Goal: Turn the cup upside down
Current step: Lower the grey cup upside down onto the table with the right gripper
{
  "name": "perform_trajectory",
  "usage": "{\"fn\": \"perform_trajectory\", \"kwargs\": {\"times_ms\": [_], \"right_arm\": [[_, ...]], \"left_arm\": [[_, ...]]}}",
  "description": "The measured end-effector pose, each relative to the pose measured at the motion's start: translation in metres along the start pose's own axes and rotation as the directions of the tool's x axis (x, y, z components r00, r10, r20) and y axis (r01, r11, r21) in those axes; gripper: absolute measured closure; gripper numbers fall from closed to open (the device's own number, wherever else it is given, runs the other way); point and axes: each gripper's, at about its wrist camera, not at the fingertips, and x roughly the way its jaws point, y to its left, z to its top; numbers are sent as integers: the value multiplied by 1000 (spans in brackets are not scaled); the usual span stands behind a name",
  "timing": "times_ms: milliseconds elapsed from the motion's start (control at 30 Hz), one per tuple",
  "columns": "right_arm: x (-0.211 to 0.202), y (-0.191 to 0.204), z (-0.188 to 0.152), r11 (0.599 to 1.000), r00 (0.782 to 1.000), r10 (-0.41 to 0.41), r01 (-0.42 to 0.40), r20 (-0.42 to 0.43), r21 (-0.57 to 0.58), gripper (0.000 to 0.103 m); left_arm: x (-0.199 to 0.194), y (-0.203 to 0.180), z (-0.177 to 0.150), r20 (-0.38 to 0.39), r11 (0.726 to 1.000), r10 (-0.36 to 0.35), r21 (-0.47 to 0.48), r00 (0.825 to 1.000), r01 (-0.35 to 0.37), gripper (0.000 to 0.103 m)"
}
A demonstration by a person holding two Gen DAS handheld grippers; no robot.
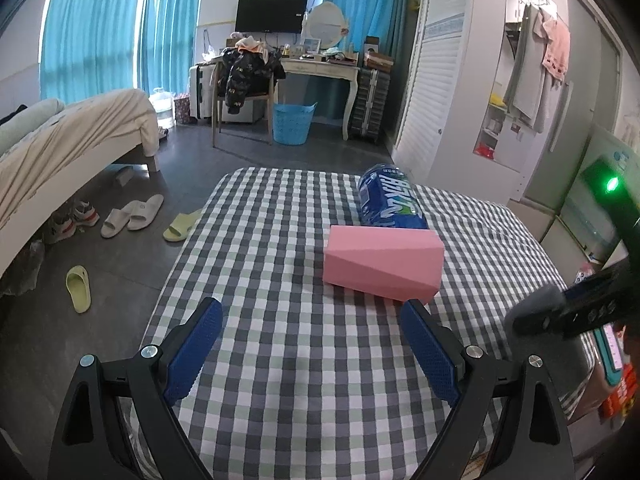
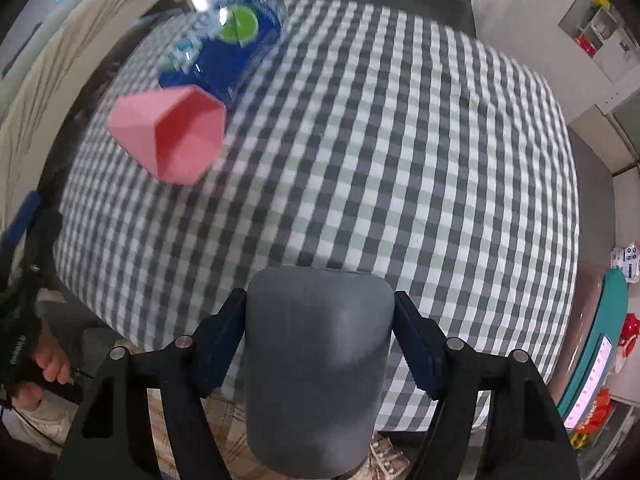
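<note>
My right gripper [image 2: 320, 320] is shut on a grey cup [image 2: 316, 368] and holds it in the air above the near edge of the checkered table [image 2: 400, 160]. The cup's closed rounded end faces the camera; its opening is hidden. In the left wrist view the grey cup [image 1: 532, 312] shows at the right edge, held by the right gripper. My left gripper [image 1: 312, 320] is open and empty, low over the checkered table [image 1: 280, 340], in front of a pink faceted cup [image 1: 384, 262] lying on its side.
A blue bottle [image 1: 390, 200] lies behind the pink cup; both show in the right wrist view, the pink cup [image 2: 176, 136] with its opening towards the camera, the bottle [image 2: 228, 48] beyond. A bed [image 1: 60, 148], slippers [image 1: 132, 214] and a desk [image 1: 320, 68] stand beyond the table.
</note>
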Motion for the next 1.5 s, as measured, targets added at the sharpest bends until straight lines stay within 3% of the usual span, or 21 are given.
{"fn": "perform_trajectory", "kwargs": {"times_ms": [67,133,167,200,267,333,433,633,733,1500], "right_arm": [[-19,0,0,1000,995,4,-3,102,-11,32],[-40,6,-2,998,975,-35,44,219,-35,32],[-49,9,-4,996,958,-60,76,280,-45,32],[-60,12,-7,991,924,-94,122,370,-53,32],[-70,16,-8,987,879,-116,153,462,-44,32],[-71,14,-12,988,842,-117,153,526,-26,32],[-64,8,-13,988,822,-127,156,555,-6,32],[-57,15,-11,992,835,-102,122,541,-1,32],[-46,18,-11,993,851,-97,119,516,-9,32],[-31,9,21,996,867,-70,85,494,-8,32]], "left_arm": [[1,0,-1,-2,1000,2,0,1000,-2,10],[3,0,-1,-7,1000,3,-2,1000,-3,10],[3,-1,-1,-8,1000,3,-3,1000,-3,10],[3,-1,0,-7,1000,2,-3,1000,-2,10],[4,-1,0,-9,1000,2,1,1000,-2,10],[5,-4,-1,-10,1000,3,8,1000,-3,10],[5,-8,-2,-11,1000,8,18,1000,-8,10],[10,-16,-3,-24,1000,13,21,1000,-13,10],[11,-21,-5,-29,1000,12,27,1000,-11,10],[12,-26,-8,-35,998,35,44,999,-33,10]]}}
